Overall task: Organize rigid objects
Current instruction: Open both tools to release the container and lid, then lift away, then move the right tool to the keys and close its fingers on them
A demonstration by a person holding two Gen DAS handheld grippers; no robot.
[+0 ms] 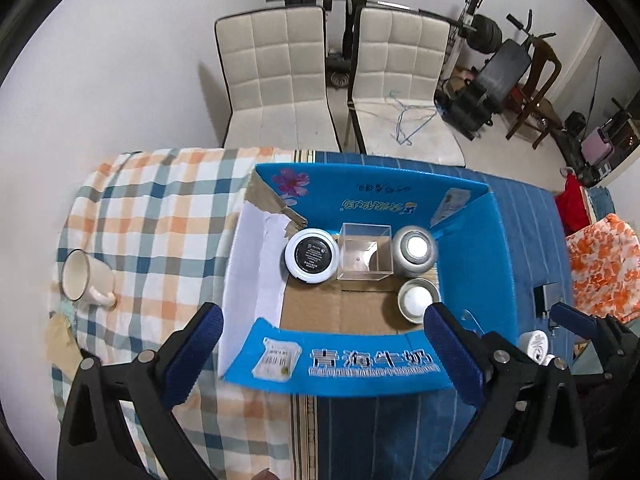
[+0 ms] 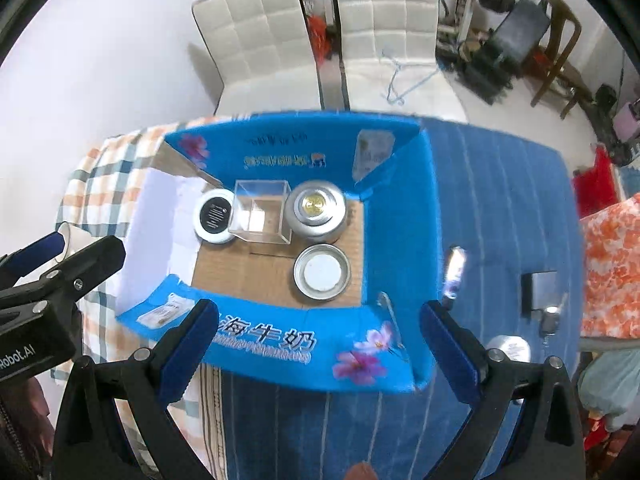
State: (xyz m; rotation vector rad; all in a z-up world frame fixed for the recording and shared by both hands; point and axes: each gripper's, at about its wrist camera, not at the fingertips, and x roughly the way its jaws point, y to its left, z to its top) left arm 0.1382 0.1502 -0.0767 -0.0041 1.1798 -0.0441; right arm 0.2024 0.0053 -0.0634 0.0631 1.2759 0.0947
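Observation:
An open blue cardboard box (image 1: 472, 264) (image 2: 404, 216) stands on the table. Inside it are a white jar with a black label (image 1: 312, 255) (image 2: 215, 216), a clear plastic cube (image 1: 365, 251) (image 2: 262, 212), a tall silver tin (image 1: 415, 249) (image 2: 316, 209) and a low silver tin (image 1: 418, 300) (image 2: 322, 272). My left gripper (image 1: 320, 356) is open and empty above the box's near flap. My right gripper (image 2: 318, 354) is open and empty, also over the near flap. A cream mug (image 1: 86, 276) lies on the plaid cloth at left. A small white jar (image 1: 536, 344) (image 2: 512, 350) sits right of the box.
The table has a plaid cloth (image 1: 160, 216) at left and a blue striped cloth (image 2: 500, 200) at right. A dark small box (image 2: 538, 292) and a shiny bottle (image 2: 456, 268) lie on the blue cloth. Two white chairs (image 1: 280, 76) stand behind the table. Gym gear fills the back right.

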